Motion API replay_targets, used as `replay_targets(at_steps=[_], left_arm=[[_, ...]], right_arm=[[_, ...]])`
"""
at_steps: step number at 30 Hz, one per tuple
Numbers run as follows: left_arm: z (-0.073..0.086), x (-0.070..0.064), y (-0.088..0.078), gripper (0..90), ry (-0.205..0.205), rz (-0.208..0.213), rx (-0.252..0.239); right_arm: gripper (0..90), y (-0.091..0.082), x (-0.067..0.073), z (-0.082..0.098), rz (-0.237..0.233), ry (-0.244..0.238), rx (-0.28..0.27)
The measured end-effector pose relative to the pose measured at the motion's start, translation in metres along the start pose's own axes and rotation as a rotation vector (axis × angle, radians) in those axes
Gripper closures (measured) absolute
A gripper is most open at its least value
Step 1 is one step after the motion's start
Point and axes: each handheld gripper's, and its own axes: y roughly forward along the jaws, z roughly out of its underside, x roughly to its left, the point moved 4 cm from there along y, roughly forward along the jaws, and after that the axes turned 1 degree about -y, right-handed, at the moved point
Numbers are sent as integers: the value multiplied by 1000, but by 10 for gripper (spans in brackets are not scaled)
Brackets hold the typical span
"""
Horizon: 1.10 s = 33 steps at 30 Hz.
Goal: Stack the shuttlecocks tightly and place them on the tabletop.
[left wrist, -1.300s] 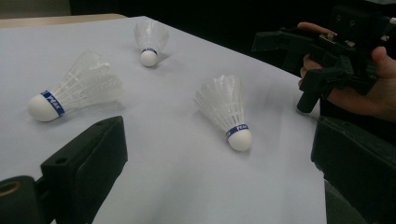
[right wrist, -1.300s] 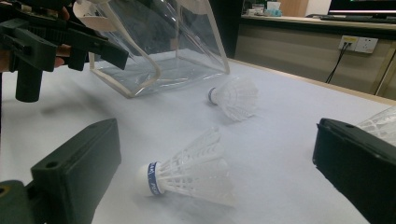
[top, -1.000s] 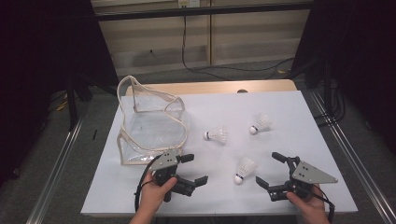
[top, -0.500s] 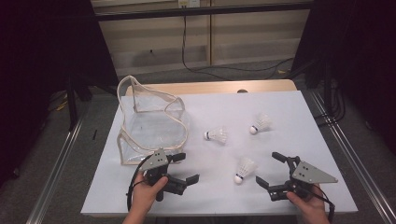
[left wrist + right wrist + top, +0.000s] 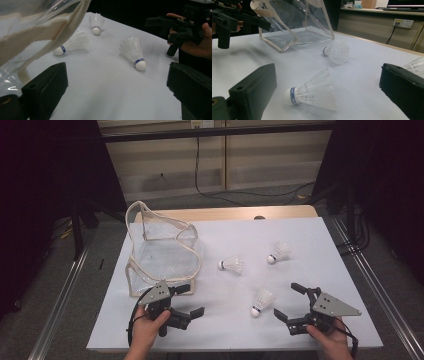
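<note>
The right tool [image 5: 293,302] is wide open and holds nothing, aimed at the nearest shuttlecock [image 5: 261,301] lying on the counter [image 5: 300,245]. The left tool [image 5: 188,300], open and empty too, waits beside the clear bag [image 5: 162,251].

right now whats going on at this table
A person holds a pair of tongs in each hand over a white table. Three white feathered shuttlecocks lie loose on it, and a clear plastic pouch with cream trim stands open at the left. The right tongs are open, facing the nearest shuttlecock without touching it. The left tongs are open beside the pouch, holding nothing.
</note>
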Motion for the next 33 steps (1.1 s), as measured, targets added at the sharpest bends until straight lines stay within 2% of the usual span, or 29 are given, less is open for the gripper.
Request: replay_targets(at_steps=[7,21,28,33], left_arm=[[1,5,-9,35,-8,-24,-9],[4,11,-16,34,-3,-37,5],[4,15,-21,32,-14,-53,-6],[5,17,-25,27,3,-59,1]], right_arm=[[6,0,0,0,0,-3,3],[6,0,0,0,-1,-3,1],[6,0,1,0,-1,-2,2],[6,0,0,0,1,-2,0]])
